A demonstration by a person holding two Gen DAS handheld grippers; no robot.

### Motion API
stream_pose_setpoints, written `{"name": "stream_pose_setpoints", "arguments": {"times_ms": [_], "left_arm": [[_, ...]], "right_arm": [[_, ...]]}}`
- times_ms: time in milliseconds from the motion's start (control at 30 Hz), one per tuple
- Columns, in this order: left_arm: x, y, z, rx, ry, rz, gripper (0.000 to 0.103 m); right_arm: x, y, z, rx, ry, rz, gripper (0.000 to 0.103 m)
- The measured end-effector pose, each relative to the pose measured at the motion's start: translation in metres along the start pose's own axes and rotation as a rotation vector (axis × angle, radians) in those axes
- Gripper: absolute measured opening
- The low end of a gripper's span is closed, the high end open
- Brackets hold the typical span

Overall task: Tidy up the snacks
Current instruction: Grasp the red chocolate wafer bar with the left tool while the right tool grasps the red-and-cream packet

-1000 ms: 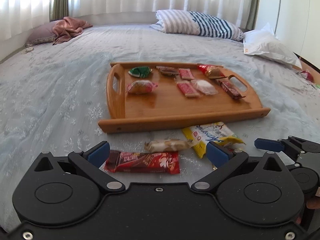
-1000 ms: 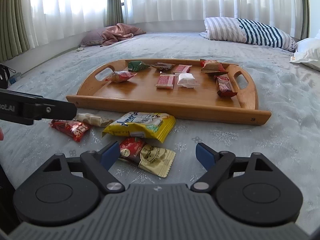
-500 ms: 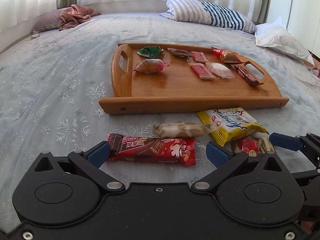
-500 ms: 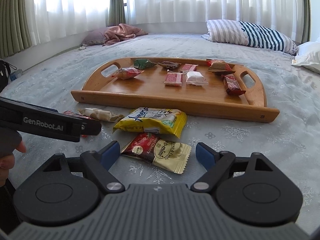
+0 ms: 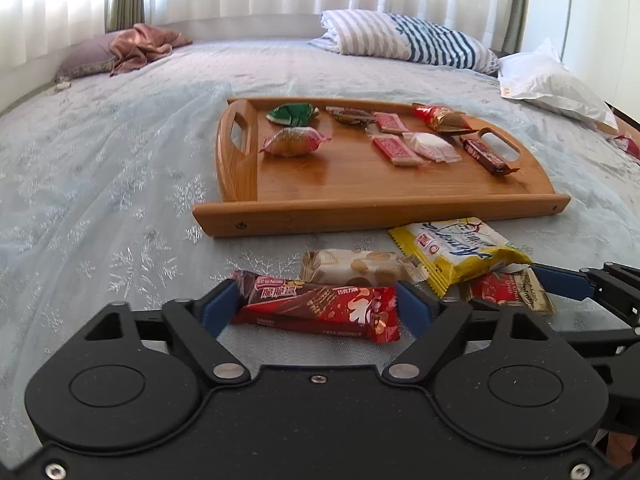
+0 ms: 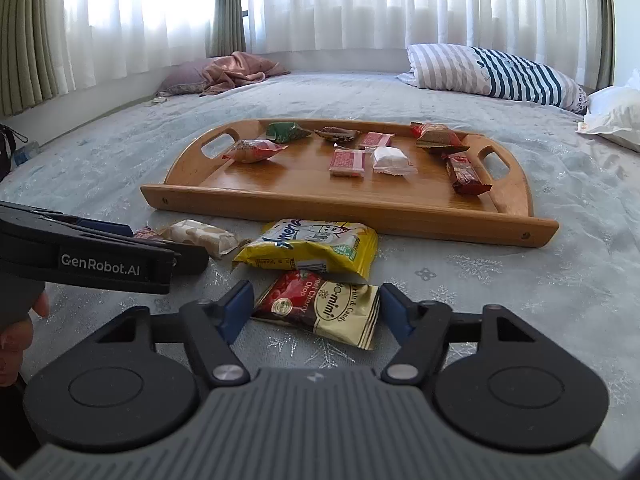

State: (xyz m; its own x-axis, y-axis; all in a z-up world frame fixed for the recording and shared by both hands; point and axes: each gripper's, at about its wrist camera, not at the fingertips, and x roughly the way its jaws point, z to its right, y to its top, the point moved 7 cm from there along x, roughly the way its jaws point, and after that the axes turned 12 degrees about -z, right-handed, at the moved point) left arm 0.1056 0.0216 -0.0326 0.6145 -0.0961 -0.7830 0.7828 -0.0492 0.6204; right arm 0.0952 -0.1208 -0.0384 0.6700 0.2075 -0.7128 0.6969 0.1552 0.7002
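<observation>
A bamboo tray (image 5: 320, 216) with two cut-out handles is sitting on the bed (image 5: 100, 168), carrying eight wrapped snacks: a green-wrapped candy (image 5: 294, 114), a pink-ended wrapped cake (image 5: 294, 141), a brown foil sweet (image 5: 350, 115), two flat pink wafer packets (image 5: 394, 148), a white pillow pack (image 5: 432, 147), a red-gold packet (image 5: 442, 117) and a dark red chocolate bar (image 5: 486, 156). In front of the tray's near wall, four more packets are lying on the pale blue, snowflake-patterned bedspread. The left tongs (image 5: 316, 308) have just been closing and are bracketing a glossy red chocolate wafer bar (image 5: 320, 306) lengthwise; the blue pads are sitting at its crimped ends, though whether they are pressing I cannot tell. Just beyond it, a cream nougat-style bar (image 5: 356, 267) is lying beside a puffy yellow biscuit pack (image 5: 456, 250). The right tongs (image 6: 316, 312) have likewise just been closing around a red-and-cream cherry drop candy sachet (image 6: 320, 308), with small gaps showing at both pads.
</observation>
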Motion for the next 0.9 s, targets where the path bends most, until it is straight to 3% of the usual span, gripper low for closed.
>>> {"name": "stream_pose_setpoints", "arguments": {"times_ms": [100,267,367,567,667,767,900], "left_arm": [[-0.005,-0.001,0.001,0.011,-0.008,0.006,0.069],[-0.011,-0.004,0.003,0.015,-0.034,0.002,0.071],[-0.014,-0.004,0.002,0.015,-0.017,0.023,0.087],[-0.012,-0.004,0.000,0.038,0.031,0.040,0.099],[-0.007,-0.007,-0.001,0.041,0.015,0.024,0.099],[-0.001,-0.011,-0.002,0.024,-0.005,-0.003,0.098],[0.000,-0.014,0.002,0.034,-0.031,-0.013,0.088]], "right_arm": [[-0.003,0.002,0.003,0.017,-0.004,0.008,0.060],[-0.006,-0.001,0.004,0.022,-0.011,0.003,0.059],[-0.010,-0.002,0.003,0.007,-0.040,0.001,0.059],[-0.018,-0.006,0.007,-0.005,-0.085,0.009,0.064],[-0.021,-0.008,0.011,0.007,-0.080,0.017,0.074],[-0.022,-0.010,0.010,0.008,-0.081,0.014,0.077],[-0.018,-0.015,0.005,0.003,-0.072,0.001,0.080]]}}
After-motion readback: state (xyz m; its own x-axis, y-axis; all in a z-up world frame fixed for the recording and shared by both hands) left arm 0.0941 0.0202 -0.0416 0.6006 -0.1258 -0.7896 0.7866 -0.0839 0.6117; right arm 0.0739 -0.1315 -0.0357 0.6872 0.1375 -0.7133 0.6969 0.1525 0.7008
